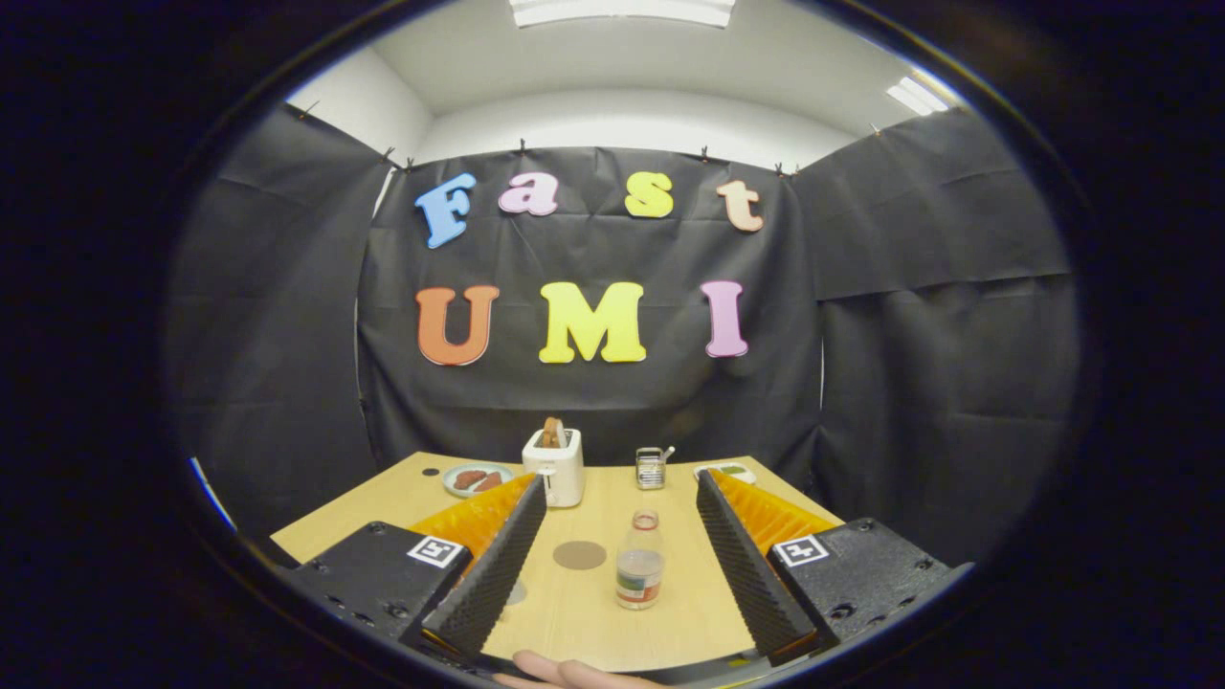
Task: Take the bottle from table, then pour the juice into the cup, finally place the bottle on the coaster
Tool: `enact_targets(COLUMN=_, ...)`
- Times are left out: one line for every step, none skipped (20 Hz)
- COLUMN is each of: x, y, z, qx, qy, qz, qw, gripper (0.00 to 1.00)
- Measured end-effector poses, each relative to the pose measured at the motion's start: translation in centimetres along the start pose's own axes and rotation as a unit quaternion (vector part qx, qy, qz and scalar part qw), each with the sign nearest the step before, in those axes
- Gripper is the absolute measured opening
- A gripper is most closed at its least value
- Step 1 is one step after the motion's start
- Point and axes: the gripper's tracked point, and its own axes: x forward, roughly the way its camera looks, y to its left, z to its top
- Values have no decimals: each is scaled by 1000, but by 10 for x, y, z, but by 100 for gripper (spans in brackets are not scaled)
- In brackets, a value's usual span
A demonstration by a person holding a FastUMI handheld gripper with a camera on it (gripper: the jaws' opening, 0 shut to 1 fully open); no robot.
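- Gripper (620, 536): fingers spread wide, holding nothing.
- Bottle (639, 566): upright on the table (593, 622), between the fingers, nearer the right one.
- Step: grasp. Advance level, centre the body between both fingers, and close at mid-height.
- Appearance: clear plastic, little liquid showing, labelled low, open neck.
- Coaster (579, 554): just left of the bottle.

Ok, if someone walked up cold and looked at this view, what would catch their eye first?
Probably the small clear bottle standing upright on the wooden table, between the gripper's wide-open fingers, with neither touching it. Just to its left lies a round brown coaster. Beyond the fingertips a white toaster with bread in its slot stands near the table's far edge, a plate of food beside it.
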Motion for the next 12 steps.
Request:
enact_targets(x=2, y=1, z=-4, qx=-1, qy=4, qz=1, qw=1000, gripper=100)
enact_targets(x=4, y=2, z=-8, qx=-1, qy=6, qz=4, qw=1000, gripper=100)
enact_targets(x=7, y=4, z=-11, qx=-3, qy=7, qz=8, qw=1000, gripper=100)
enact_targets(x=10, y=3, z=-15, qx=-6, qy=8, qz=7, qw=1000, gripper=100)
enact_targets(x=12, y=1, z=-18, qx=-9, qy=7, qz=6, qw=1000, gripper=100)
enact_targets(x=14, y=0, z=-19, qx=-11, qy=1, qz=6, qw=1000, gripper=100)
enact_targets(x=16, y=-3, z=-19, qx=-14, qy=-5, qz=4, qw=1000, gripper=100)
enact_targets(x=19, y=-7, z=-22, qx=-17, qy=-11, qz=1, qw=1000, gripper=100)
enact_targets(x=23, y=-10, z=-25, qx=-18, qy=-13, qz=-1, qw=1000, gripper=100)
enact_targets(x=27, y=-13, z=-31, qx=-17, qy=-13, qz=-3, qw=1000, gripper=100)
enact_targets(x=31, y=-17, z=-35, qx=-17, qy=-10, qz=-6, qw=1000, gripper=100)
enact_targets(x=35, y=-17, z=-39, qx=-16, qy=-8, qz=-3, qw=1000, gripper=100)
